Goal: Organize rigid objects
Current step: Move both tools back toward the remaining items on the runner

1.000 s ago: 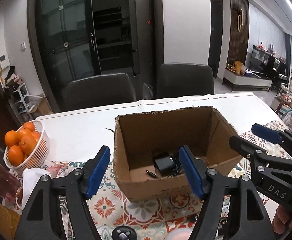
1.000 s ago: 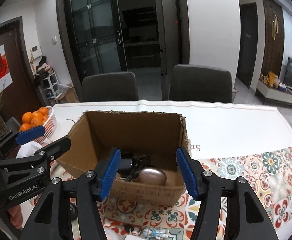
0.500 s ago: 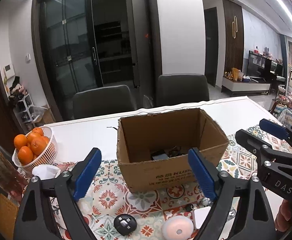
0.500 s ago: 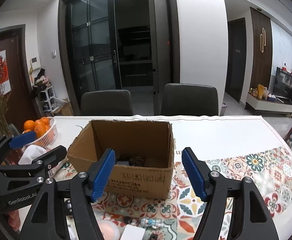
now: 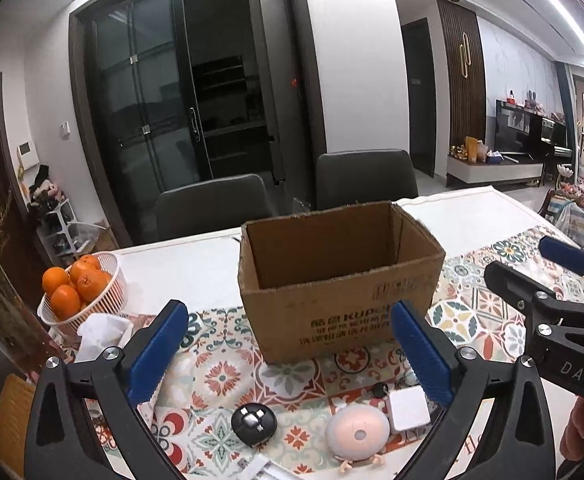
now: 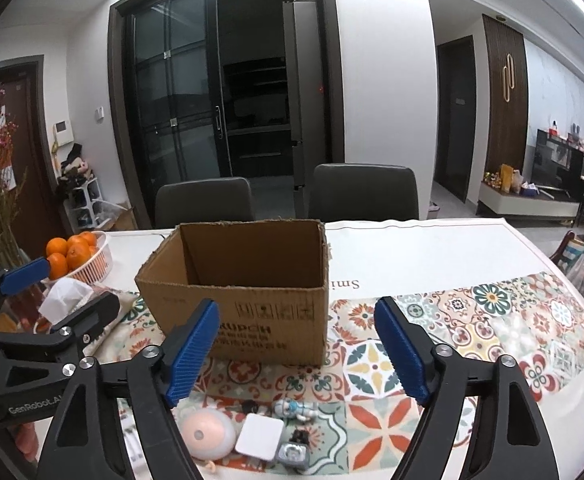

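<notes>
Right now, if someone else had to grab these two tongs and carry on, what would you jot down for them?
Left tongs: open, empty, raised over the near table edge.
Right tongs: open, empty, level beside them.
Cardboard box: open-topped, upright on the patterned tablecloth; its contents cannot be seen from here.
Waiting in front of the box: pink round gadget, white square charger, black round gadget, small robot figurine, small grey metal piece.
Left to do: probably pick these up one by one and drop them into the box.
Not part of the job: basket of oranges.
</notes>
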The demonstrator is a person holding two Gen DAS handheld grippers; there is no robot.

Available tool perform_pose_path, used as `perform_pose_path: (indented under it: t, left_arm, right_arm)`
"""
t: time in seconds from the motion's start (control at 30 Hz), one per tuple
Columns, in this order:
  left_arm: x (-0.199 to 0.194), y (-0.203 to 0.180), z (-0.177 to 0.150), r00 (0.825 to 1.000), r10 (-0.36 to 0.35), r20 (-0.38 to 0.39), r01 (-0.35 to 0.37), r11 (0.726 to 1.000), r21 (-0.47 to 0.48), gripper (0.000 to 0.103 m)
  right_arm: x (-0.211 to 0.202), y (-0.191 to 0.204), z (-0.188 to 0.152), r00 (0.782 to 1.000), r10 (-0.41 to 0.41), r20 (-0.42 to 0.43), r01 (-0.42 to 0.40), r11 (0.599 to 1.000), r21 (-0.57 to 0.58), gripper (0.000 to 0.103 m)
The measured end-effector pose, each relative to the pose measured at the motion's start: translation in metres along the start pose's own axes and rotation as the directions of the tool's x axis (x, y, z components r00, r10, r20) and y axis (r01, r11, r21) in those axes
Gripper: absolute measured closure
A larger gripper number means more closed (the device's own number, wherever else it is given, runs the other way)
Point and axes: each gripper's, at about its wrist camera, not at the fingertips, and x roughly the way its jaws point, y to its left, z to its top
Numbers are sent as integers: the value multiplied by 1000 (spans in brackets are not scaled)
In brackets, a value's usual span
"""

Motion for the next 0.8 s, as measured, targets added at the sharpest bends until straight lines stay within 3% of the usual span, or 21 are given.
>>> perform_pose_path:
  t: [0.1, 0.8]
  left_arm:
    - [-2, -1, -10, 1000, -9, -7, 9, 1000, 1, 0]
    - [-5, -11, -68, 995, -41, -89, 46, 998, 49, 0]
  right_arm:
    - [-5, 1, -9, 1000, -26, 5, 26, 1000, -11, 17]
    - [-22, 9, -65, 998, -55, -26, 54, 998, -22, 17]
